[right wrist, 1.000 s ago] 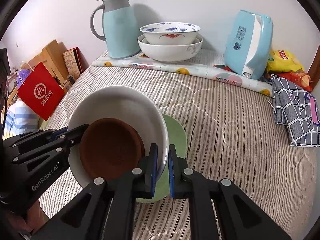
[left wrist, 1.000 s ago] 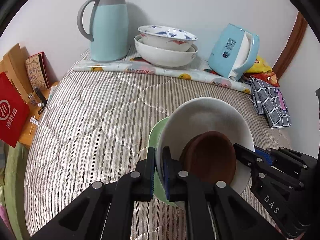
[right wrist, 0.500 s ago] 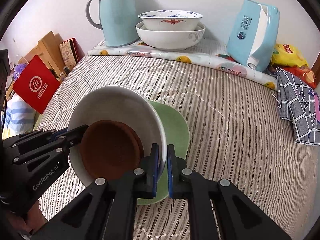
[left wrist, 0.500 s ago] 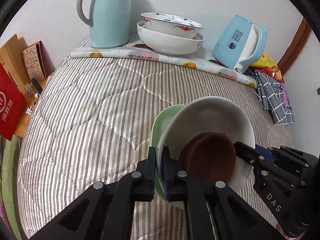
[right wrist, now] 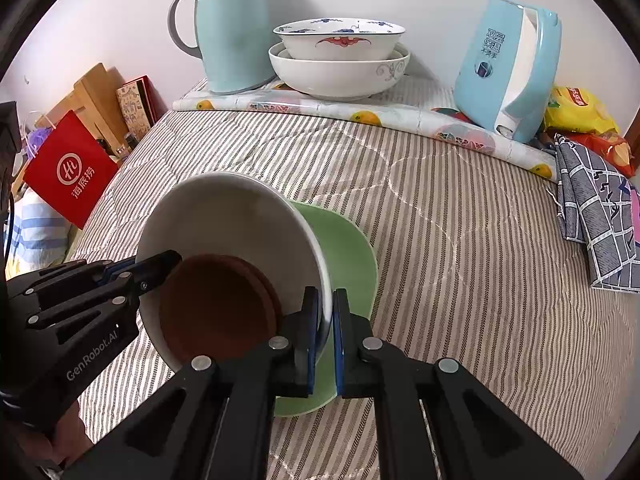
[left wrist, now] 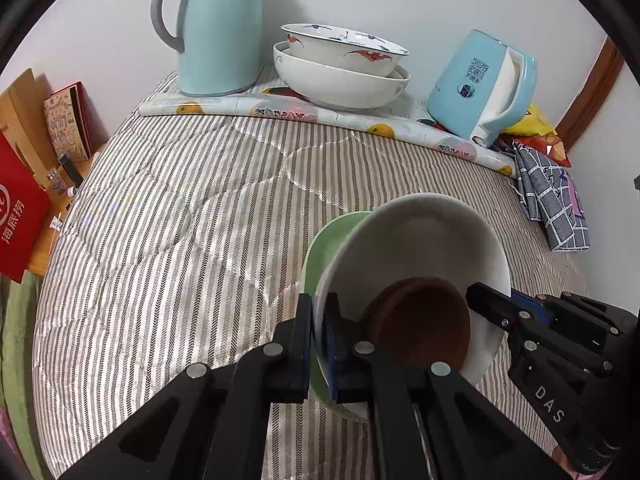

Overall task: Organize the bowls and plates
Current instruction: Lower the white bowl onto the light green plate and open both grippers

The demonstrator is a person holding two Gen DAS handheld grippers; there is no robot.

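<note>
A white plate (left wrist: 416, 240) with small brown plates (left wrist: 420, 324) stacked in it is held above a green plate (left wrist: 324, 248). My left gripper (left wrist: 318, 336) is shut on the white plate's left rim. My right gripper (right wrist: 326, 332) is shut on its right rim; the white plate (right wrist: 228, 216), brown plates (right wrist: 216, 308) and green plate (right wrist: 348, 248) show in the right wrist view too. Whether the green plate is gripped along with the white one, I cannot tell. Two nested white bowls (left wrist: 340, 68) (right wrist: 340, 60) stand at the back.
A striped quilted cloth (left wrist: 180, 220) covers the table. At the back stand a light blue thermos jug (left wrist: 216, 28), a light blue kettle (left wrist: 484, 88) and a rolled printed mat (left wrist: 320, 116). A checked cloth (left wrist: 552, 200) and snack bags lie right. A red bag (left wrist: 16, 208) stands left.
Both grippers have carried the plate stack forward toward the nested bowls and a little higher. The grips have not changed.
</note>
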